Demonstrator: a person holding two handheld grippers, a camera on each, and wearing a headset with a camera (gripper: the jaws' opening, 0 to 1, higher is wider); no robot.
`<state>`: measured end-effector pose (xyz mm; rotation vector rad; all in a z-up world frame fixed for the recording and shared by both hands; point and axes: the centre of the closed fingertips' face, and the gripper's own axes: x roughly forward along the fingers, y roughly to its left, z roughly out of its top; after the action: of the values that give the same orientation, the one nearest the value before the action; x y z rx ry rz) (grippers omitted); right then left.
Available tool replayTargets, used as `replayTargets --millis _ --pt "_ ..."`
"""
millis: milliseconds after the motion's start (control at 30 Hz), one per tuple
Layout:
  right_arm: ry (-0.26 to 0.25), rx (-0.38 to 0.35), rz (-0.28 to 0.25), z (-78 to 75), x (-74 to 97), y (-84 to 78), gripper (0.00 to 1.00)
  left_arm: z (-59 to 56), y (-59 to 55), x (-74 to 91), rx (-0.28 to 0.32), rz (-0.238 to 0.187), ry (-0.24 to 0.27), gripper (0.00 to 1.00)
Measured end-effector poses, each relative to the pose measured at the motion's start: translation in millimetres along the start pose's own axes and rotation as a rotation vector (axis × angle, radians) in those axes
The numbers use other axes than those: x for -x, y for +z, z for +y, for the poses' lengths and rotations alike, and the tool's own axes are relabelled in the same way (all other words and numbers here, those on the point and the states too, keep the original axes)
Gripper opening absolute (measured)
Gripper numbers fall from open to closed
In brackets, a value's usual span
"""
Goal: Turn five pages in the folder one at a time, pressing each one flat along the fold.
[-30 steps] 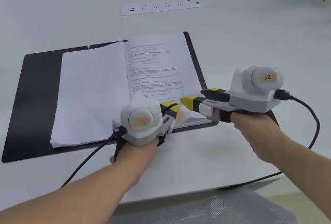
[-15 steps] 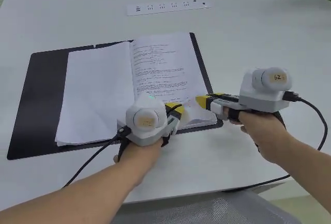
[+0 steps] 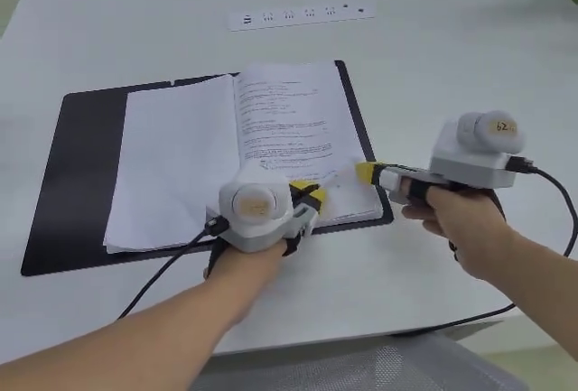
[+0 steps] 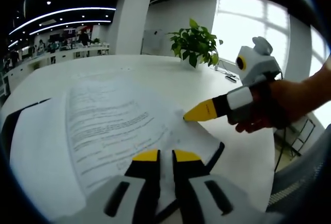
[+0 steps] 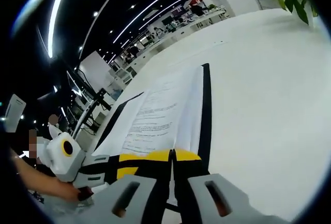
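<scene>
The black folder (image 3: 72, 183) lies open on the white table, a blank sheet (image 3: 176, 165) on its left side and a printed page (image 3: 289, 120) on its right. My left gripper (image 3: 310, 200) is shut, its yellow tips (image 4: 166, 155) low over the bottom of the printed page (image 4: 114, 120). My right gripper (image 3: 366, 172) comes in from the right, shut (image 5: 169, 155) at the lower right edge of the printed page (image 5: 155, 115). The top sheet kinks at its tip (image 4: 191, 114), so it looks pinched there.
A white power strip (image 3: 300, 15) lies beyond the folder. A potted plant (image 4: 195, 43) stands at the table's far side. Cables trail from both grippers toward the near table edge, and a mesh chair seat (image 3: 361, 368) is below it.
My right gripper has drawn back to the right, from over the page's lower part to its right edge. The left gripper has stayed put. The head camera has shifted a little.
</scene>
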<state>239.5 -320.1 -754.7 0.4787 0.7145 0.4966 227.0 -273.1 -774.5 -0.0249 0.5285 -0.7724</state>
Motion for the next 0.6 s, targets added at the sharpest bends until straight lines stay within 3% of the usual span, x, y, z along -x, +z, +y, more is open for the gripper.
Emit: replayTargets --millis 100,267,433,600 --pt "0.01 -0.032 -0.004 3.5 4.4 2.4 0.0 1.5 -1.1 7.1 -0.005 0.01 0.0 0.13" --pt "0.037 -0.081 -0.018 12.2 10.7 8.9 0.0 15.1 0.7 30.6 -0.015 0.014 0.025 0.16" --pt "0.082 -0.116 -0.041 31.6 20.7 22.3 0.0 30.9 10.3 56.8 -0.024 -0.011 0.049 0.18" --pt "0.146 -0.159 -0.068 60.2 25.4 38.3 0.0 47.1 17.8 79.5 -0.03 -0.028 0.077 0.2"
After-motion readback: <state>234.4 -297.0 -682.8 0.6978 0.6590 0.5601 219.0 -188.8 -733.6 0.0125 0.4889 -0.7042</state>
